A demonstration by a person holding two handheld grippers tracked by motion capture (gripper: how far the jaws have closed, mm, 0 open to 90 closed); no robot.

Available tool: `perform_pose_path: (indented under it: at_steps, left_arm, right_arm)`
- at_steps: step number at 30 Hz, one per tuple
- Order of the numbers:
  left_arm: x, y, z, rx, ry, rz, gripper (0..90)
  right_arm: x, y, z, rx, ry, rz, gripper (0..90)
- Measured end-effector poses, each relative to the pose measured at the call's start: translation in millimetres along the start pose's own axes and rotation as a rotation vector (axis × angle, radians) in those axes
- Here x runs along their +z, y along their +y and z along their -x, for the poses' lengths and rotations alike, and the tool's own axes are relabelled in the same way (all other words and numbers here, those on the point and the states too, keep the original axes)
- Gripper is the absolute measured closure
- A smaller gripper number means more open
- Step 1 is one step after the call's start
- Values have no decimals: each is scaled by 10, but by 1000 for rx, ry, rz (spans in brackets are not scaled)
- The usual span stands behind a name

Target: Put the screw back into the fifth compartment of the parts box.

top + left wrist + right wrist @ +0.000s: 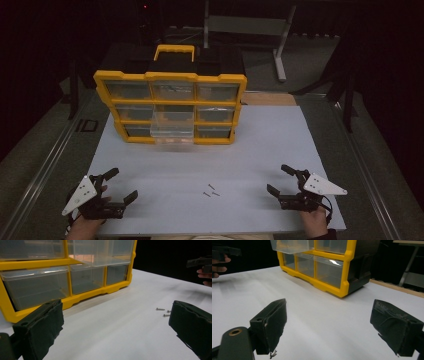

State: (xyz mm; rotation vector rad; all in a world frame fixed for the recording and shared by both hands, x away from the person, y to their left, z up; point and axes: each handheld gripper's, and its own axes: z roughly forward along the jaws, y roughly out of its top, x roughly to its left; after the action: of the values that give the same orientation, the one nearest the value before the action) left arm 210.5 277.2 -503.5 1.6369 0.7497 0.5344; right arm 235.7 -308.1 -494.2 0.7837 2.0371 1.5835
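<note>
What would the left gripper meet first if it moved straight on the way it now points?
Bare white table at first, then probably the yellow drawer organizer, near its lower right corner. The left gripper is open; the screws lie right of that line.

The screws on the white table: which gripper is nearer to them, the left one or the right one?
Right, by a modest margin. The screws lie between both, slightly right of the table's middle. The right gripper is open to their right; the left gripper is open farther off, to their left.

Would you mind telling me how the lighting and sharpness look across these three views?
High view: dim, soft, surroundings nearly black, the white table lit evenly. Left gripper view: sharper, with the screws small but distinct. Right gripper view: a bright glare streak on a clear drawer of the yellow organizer, dark background.
</note>
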Motion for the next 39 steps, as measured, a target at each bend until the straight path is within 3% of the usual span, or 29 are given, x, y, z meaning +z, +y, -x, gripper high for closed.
perform_pose_path:
  at_steps: [12,15,25,30,34,37,39]
  left_arm:
    - [6,19,45,14,3,5,7]
    - [13,22,58,18,-1,6,7]
    - [11,18,54,28,-5,4,12]
    - [18,16,51,20,-14,12,12]
    - [36,13,67,18,-29,3,11]
    - [36,15,73,21,-34,2,12]
    - [36,15,68,15,-32,2,12]
  right_arm:
    - [54,-30,0,-7,19,-42,141]
    - [57,-36,15,24,28,-37,140]
    - [64,-23,3,31,0,-49,141]
    - [99,1,-34,69,19,-71,138]
    - [159,65,-103,57,23,-111,135]
    - [197,105,-127,81,43,-96,133]
    - [236,145,-154,86,3,-107,133]
